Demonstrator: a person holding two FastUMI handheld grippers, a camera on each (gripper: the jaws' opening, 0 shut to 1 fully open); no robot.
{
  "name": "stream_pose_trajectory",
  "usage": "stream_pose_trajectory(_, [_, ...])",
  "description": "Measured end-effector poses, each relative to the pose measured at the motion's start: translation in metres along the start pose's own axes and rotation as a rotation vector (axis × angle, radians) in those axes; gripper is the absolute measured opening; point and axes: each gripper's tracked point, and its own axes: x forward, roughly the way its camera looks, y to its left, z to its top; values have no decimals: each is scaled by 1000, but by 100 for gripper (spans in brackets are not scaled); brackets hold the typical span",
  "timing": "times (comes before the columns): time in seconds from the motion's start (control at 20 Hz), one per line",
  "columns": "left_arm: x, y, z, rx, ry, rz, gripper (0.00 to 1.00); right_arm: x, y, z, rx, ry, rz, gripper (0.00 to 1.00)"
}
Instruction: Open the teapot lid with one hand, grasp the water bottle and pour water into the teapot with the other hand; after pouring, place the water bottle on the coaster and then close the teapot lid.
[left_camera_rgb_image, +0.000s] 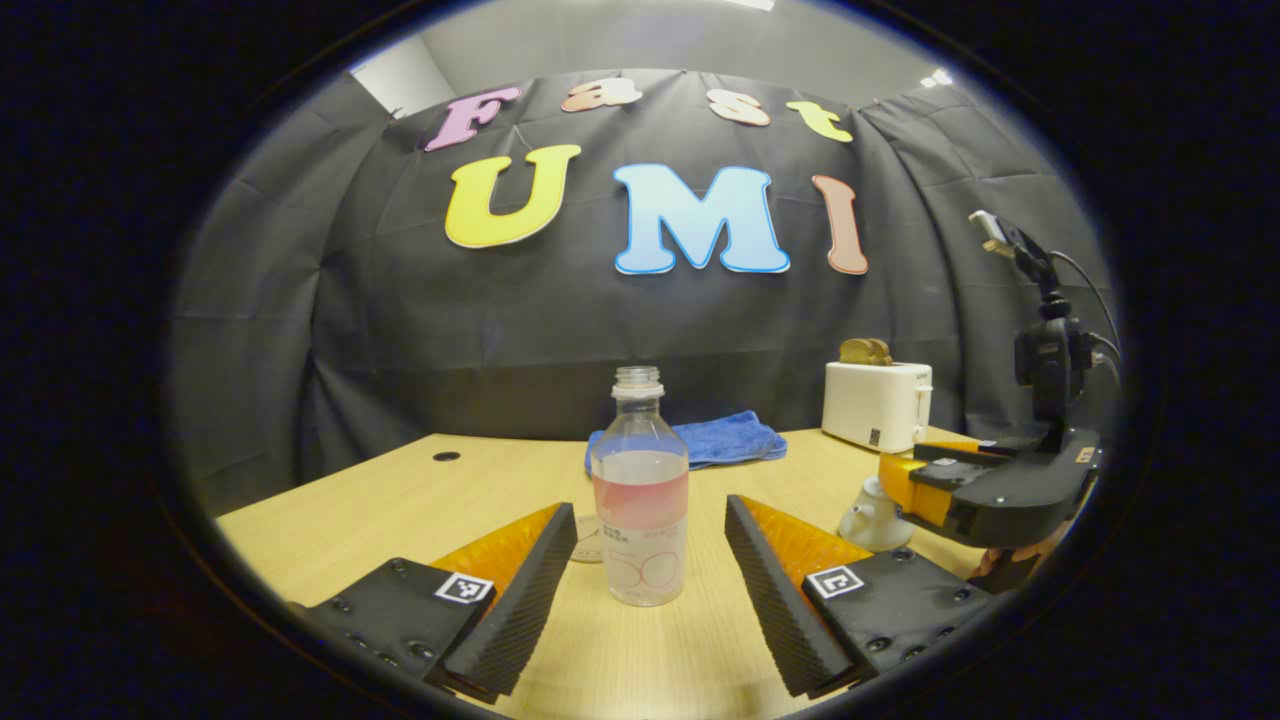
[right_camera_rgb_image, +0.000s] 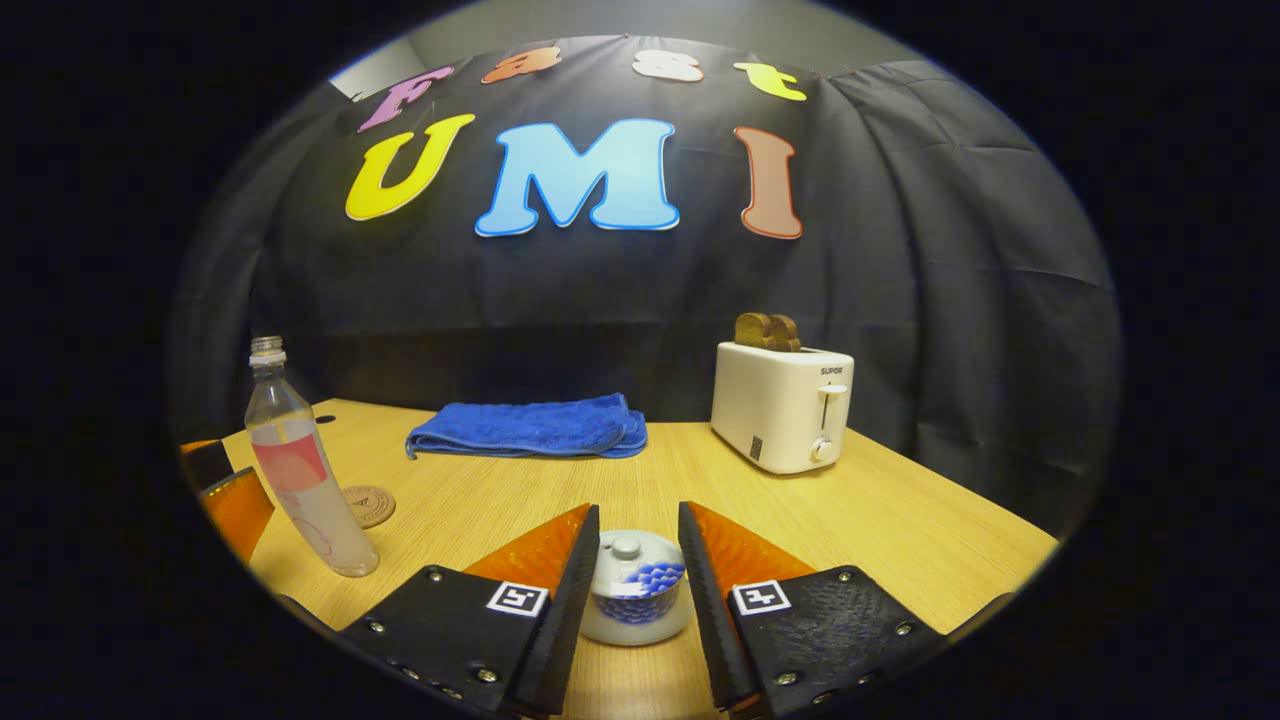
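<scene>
Left tongs: spread wide, gripping nothing; water bottle stands upright between the two fingers, not touched.
Right tongs: spread, gripping nothing; teapot sits between the fingers, w/ a gap each side as far as I can tell.
Bottle place: on bench, mid area toward the near edge; cap off, roughly half full.
Teapot place: near the near edge, right of the bottle; lid on, small knob on top.
Coaster: just behind the bottle, toward the far edge; partly covered by the bottle in left gripper view.
Bottle handling: prob. thin clear plastic, light, squashy, smooth. Grab mid-body at the label band; squeeze too hard & water may jump out the open neck.
Teapot handling: looks ceramic, stiff, glazed, breakable. Lid knob is small & round, likely slippery; pinch it square from both sides.
Hard to see: teapot spout & handle hidden by the fingers in right gripper view; its base is cut off. In left gripper view the pot is half behind the right tongs.
Other: blue towel & toaster along the far edge.
</scene>
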Motion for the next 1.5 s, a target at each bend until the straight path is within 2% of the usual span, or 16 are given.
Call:
stream_pose_trajectory(0.05, [-1, 0, 3, 2, -4, -1, 100, 8, 7, -1, -4, -8, 19, 53])
stream_pose_trajectory(0.15, [-1, 1, 7, 13, -15, 3, 100, 4, 6, 4, -37, 2, 14, 30])
stream_pose_trajectory(0.25, [-2, 1, 9, 19, -20, 1, 100, 3, 2, 6, -42, -6, -2, 31])
stream_pose_trajectory(0.3, [-2, 2, 10, 20, -22, 0, 100, 1, -1, 6, 1, -3, -13, 30])
stream_pose_trajectory(0.35, [-2, 1, 10, 22, -22, 0, 100, 2, 1, 5, 10, -6, -5, 6])
stream_pose_trajectory(0.5, [-1, 1, 8, 11, -21, -7, 100, 3, 1, 5, -9, -5, 4, 6])
stream_pose_trajectory(0.7, [7, 1, 1, -7, -10, 0, 100, -2, 1, 16, 25, -48, 19, 6])
stream_pose_trajectory(0.9, [16, 5, -4, 10, 2, 20, 100, -13, 5, 33, -4, -119, 29, 6])
stream_pose_trajectory(1.15, [37, 5, -9, 74, 17, 39, 100, -19, 16, 32, -26, -127, 61, 6])
stream_pose_trajectory(1.5, [65, 8, -13, 12, 38, 31, 100, -24, 21, 36, -33, -147, 80, 6])
